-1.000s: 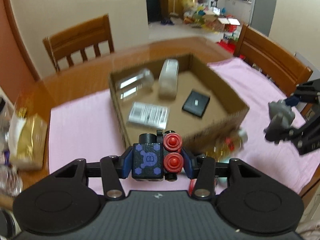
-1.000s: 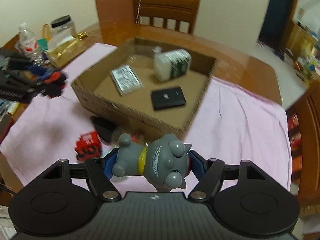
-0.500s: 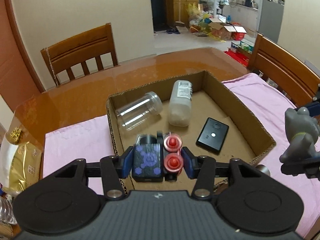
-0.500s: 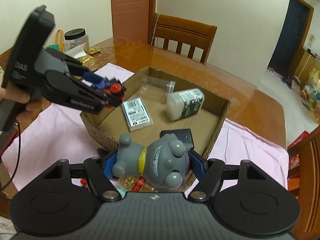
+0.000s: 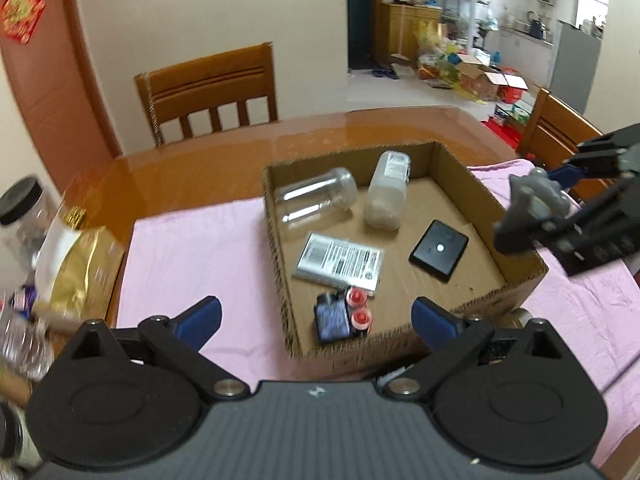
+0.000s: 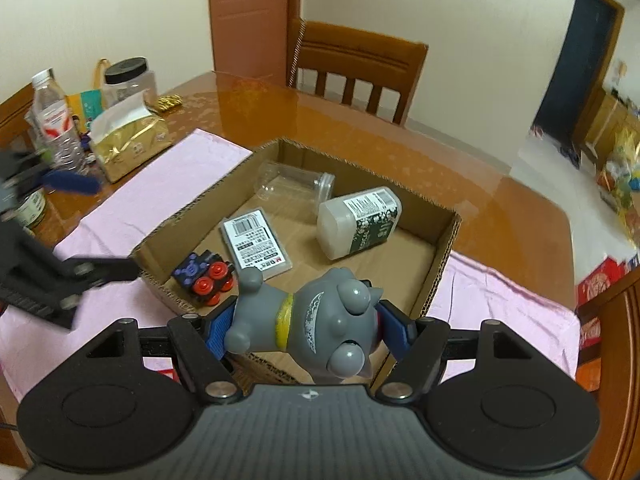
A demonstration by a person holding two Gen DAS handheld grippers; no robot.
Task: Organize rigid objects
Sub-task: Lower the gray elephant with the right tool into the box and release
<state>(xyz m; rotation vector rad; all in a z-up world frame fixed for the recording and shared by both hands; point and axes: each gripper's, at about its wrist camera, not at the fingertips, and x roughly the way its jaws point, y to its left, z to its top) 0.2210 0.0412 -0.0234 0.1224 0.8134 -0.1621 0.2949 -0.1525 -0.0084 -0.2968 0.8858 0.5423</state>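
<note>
Left gripper (image 5: 316, 316): jaws just opened wide, empty above toy train (image 5: 342, 316). Right gripper (image 6: 306, 326): jaws clamp gray cat figurine (image 6: 320, 320); lower it into cardboard box (image 6: 444, 264), lower-center floor.

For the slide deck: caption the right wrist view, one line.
Right gripper holds a grey cat figurine above the cardboard box, where a black toy block with red wheels lies.

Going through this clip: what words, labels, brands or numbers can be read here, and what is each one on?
No text can be read for certain.
Flat white case: barcode and printed lines, too small to read.
White bottle: dark label with white print, too small to read.
Water bottle: red and white label, blurred.
Toy block: purple emblem, not legible.
Red door sign: gold marking, blurred.
</note>
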